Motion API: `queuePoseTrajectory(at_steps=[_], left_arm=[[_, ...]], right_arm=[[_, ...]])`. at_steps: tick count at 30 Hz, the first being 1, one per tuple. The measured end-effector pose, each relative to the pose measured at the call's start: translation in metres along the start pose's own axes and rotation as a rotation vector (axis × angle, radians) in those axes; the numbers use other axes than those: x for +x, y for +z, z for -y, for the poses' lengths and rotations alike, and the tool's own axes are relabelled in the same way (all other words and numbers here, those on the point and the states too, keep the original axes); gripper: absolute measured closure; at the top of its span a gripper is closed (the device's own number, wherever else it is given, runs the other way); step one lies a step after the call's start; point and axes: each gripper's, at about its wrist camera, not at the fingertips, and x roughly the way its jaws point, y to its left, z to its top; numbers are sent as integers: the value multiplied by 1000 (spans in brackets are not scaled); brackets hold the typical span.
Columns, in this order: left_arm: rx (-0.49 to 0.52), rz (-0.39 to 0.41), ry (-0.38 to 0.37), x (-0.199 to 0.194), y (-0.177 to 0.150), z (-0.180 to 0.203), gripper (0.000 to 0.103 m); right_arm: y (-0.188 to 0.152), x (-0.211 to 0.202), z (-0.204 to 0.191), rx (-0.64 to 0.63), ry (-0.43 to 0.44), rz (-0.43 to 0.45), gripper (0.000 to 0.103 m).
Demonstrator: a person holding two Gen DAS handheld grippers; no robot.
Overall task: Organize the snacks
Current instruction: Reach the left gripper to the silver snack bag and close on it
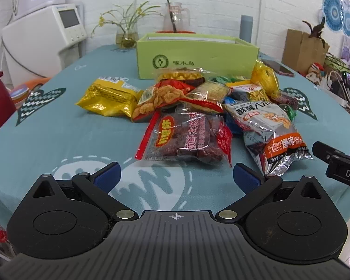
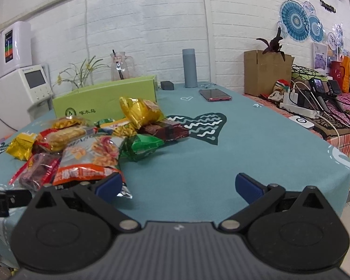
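Observation:
A pile of snack packets lies on the teal tablecloth in front of an open green box. In the left wrist view the nearest are a red packet of dates, a silver and orange packet and a yellow packet. My left gripper is open and empty, just short of the date packet. My right gripper is open and empty, its left finger beside the silver and orange packet. The green box stands behind the pile in the right wrist view.
A phone, a grey cylinder and a small black box lie beyond the pile. A glass jug and a plant vase stand behind the box. A cardboard box and cables fill the right side.

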Motion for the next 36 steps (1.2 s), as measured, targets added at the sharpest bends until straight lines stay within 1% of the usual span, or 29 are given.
queuePoseTrajectory(at_steps=[3, 6, 10, 11, 13, 14, 16, 17, 20, 22, 24, 26, 29, 32, 35, 36], left_arm=[[-3, -15, 5, 6, 4, 1, 11], [-3, -44, 3, 15, 7, 2, 11], [-6, -73, -43, 20, 12, -2, 11], [-4, -76, -61, 18, 14, -4, 11], [-14, -64, -117, 11, 18, -12, 11], [-30, -62, -151, 7, 21, -16, 11], [-71, -53, -222, 3, 31, -24, 12], [-91, -49, -253, 1, 37, -26, 12], [-116, -60, -353, 5, 58, -24, 13], [-117, -90, -401, 13, 70, -16, 15], [-110, -134, -461, 24, 79, -7, 17], [-91, -180, -511, 36, 84, 6, 19], [-44, -241, -523, 59, 88, 26, 27], [-50, -288, -529, 79, 87, 30, 32], [-68, -306, -541, 85, 81, 27, 38], [-66, -298, -543, 83, 80, 26, 38]], right_arm=[[-4, 12, 6, 15, 24, -30, 0], [-9, 14, 6, -7, 35, -7, 0], [-12, 12, 15, 35, 70, 29, 1], [-13, 11, 17, 29, 84, 33, 1], [-10, 7, 17, 7, 92, 3, 1], [-5, 2, 20, 35, 117, -8, 0], [4, -13, 23, 67, 236, 27, 0], [11, -19, 18, 50, 278, 43, 0], [28, -22, -7, -87, 322, 56, 0], [33, -15, -24, -162, 365, 38, 1], [32, -4, -34, -191, 414, -9, 1], [29, 6, -40, -211, 435, -48, 1], [28, 20, -46, -222, 434, -91, 1], [28, 27, -45, -212, 465, -105, 1], [27, 33, -46, -203, 482, -113, 2], [27, 34, -48, -207, 490, -113, 7]])
